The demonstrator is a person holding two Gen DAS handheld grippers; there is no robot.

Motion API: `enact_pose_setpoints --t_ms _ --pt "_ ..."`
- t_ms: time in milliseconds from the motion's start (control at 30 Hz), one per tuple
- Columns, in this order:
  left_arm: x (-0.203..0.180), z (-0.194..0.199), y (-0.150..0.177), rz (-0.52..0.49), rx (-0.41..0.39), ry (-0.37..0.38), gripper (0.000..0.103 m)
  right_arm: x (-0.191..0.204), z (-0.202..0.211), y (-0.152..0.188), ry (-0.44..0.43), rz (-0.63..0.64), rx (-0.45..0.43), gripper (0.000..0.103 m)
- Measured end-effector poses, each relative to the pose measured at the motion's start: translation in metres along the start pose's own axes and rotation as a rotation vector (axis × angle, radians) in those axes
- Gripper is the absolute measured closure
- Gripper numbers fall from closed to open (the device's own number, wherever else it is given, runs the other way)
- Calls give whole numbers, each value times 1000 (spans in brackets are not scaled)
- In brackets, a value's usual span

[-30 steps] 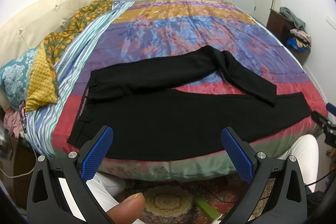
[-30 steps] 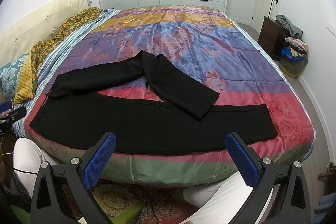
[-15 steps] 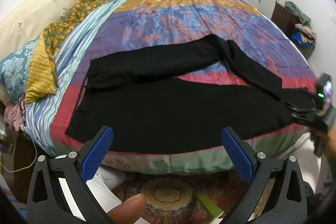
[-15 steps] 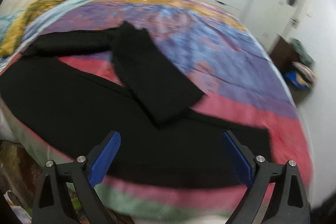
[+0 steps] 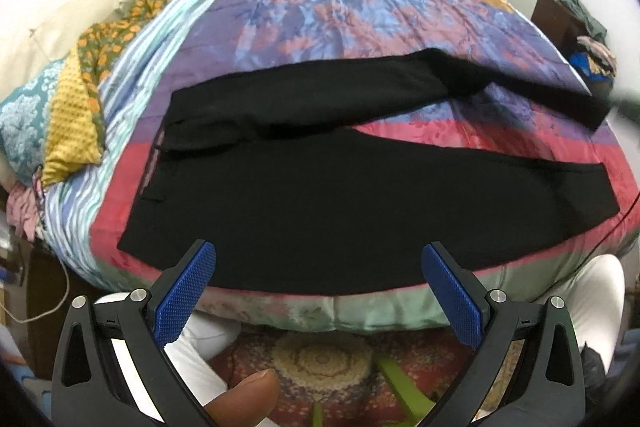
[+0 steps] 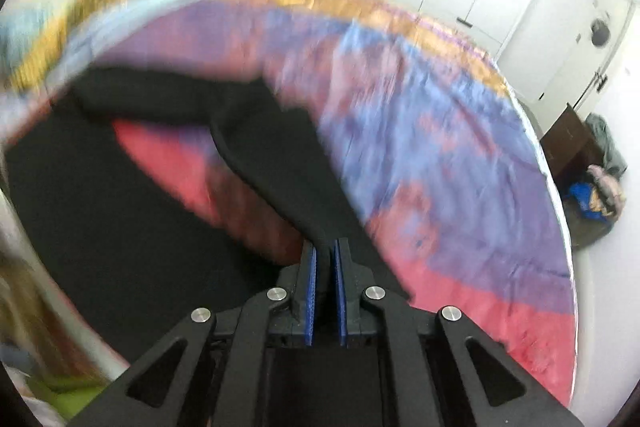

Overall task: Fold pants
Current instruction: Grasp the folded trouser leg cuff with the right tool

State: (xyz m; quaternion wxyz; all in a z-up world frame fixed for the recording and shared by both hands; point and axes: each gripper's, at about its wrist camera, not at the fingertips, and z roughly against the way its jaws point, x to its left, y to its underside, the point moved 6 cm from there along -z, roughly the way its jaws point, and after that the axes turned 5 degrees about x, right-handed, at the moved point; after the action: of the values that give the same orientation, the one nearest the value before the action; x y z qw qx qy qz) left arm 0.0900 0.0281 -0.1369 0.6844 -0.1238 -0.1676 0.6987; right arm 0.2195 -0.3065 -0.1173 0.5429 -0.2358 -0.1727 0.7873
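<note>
**A:** Blue textured fingers [image 6: 310,291] on the right gripper [image 6: 325,259] are pinched nearly together, and black cloth runs right up into the slit between them. That looks like the hem end of the bent-over far leg [image 6: 276,163] of the pants [image 6: 120,211]. The right view is badly smeared, so I can't swear how much fabric is actually caught, but it reads as clamped on that leg.

**B:** And the left gripper [image 5: 318,283]?

**A:** Its fingers [image 5: 186,291] stand wide apart with nothing between them. It hangs over the near edge of the bed [image 5: 360,7], above the near leg [image 5: 320,203], not touching it as far as I can see.

**B:** So where does the garment sit overall?

**A:** Spread on the colourful bedspread, waistband [image 5: 160,163] off to the left in the left view, near leg lying straight along the bed's front edge, far leg angling away and then kinked back toward the right edge.

**B:** Which step is this, you reckon?

**A:** I'd call it the very start — straightening the kinked leg so it can be laid over the other one. No fold is done yet.

**B:** Next move?

**A:** My guess: the right hand draws the leg out flat and carries it over onto the near leg, hems matched. The left probably wants to pin or grab the waistband side so the whole thing doesn't slide — the bedspread looks slippery.
</note>
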Motion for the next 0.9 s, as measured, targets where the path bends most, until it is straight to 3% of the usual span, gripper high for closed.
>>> enact_pose_setpoints --t_ms 67,133,233,300,367,433,500,533,600,767,833,900 --pt "-6 -8 -7 -12 13 4 0 -44 18 -44 36 -24 -27 94" --pt "-13 -9 -14 -21 9 11 0 -93 7 -81 52 -81 4 94" --pt "-20 -11 -25 -24 3 22 0 -161 -42 -117 102 -174 77 94" --pt "-22 -15 -29 -20 7 23 0 -217 -94 -132 164 -310 112 93" --pt "-22 -22 -32 -23 25 10 0 -268 -143 -122 235 -519 203 80" --pt "-20 -26 -32 -22 33 -6 0 -293 -164 -113 238 -663 188 28" --pt "-13 -34 -30 -6 51 -12 0 -297 -166 -101 221 -698 128 25" --pt "-11 -40 -27 2 65 -11 0 -294 -170 -92 204 -704 133 25" --pt "-9 -53 -24 14 99 -10 0 -282 -183 -60 85 -737 154 25" --pt "-21 -69 -23 -15 140 -7 0 -234 -221 27 -314 -1009 173 26" --pt "-29 -69 -25 -35 139 -4 0 -222 -237 38 -380 -1069 161 33" --pt "-35 -70 -26 -52 139 -7 0 -224 -252 35 -396 -1113 92 44"
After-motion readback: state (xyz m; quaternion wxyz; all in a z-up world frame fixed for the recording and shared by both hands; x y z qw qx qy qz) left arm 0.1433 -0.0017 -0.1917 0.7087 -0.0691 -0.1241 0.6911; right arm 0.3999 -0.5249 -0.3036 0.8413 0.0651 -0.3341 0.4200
